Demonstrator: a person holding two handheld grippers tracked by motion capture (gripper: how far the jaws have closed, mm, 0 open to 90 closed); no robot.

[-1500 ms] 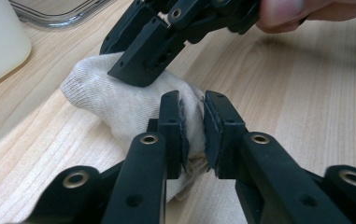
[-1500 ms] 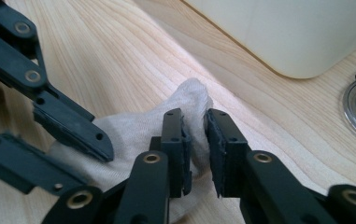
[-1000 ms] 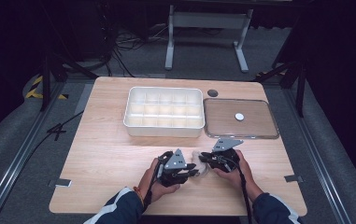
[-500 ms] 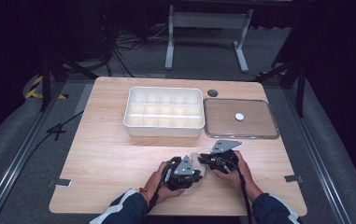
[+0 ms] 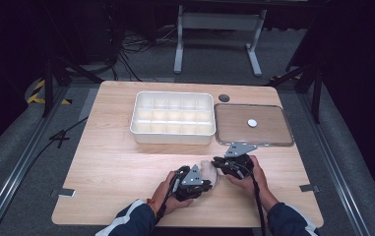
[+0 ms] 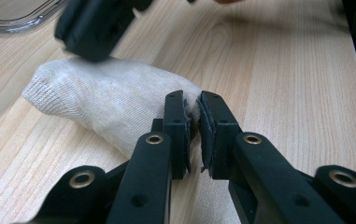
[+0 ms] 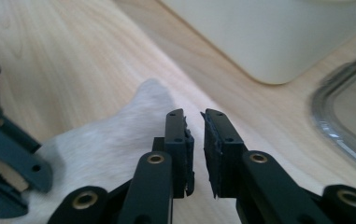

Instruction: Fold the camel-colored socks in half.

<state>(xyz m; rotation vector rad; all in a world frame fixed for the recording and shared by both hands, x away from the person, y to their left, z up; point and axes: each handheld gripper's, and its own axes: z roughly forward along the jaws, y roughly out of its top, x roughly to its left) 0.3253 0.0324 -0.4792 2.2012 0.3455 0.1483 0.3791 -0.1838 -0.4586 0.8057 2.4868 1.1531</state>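
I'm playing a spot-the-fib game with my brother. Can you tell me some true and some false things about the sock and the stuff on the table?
1. The sock is white. True.
2. The sock lies inside the box. False: it lies on the table, in front of the box.
3. The box's compartments are full of toys. False: they look empty.
4. A small white round thing sits on the clear tray. True.
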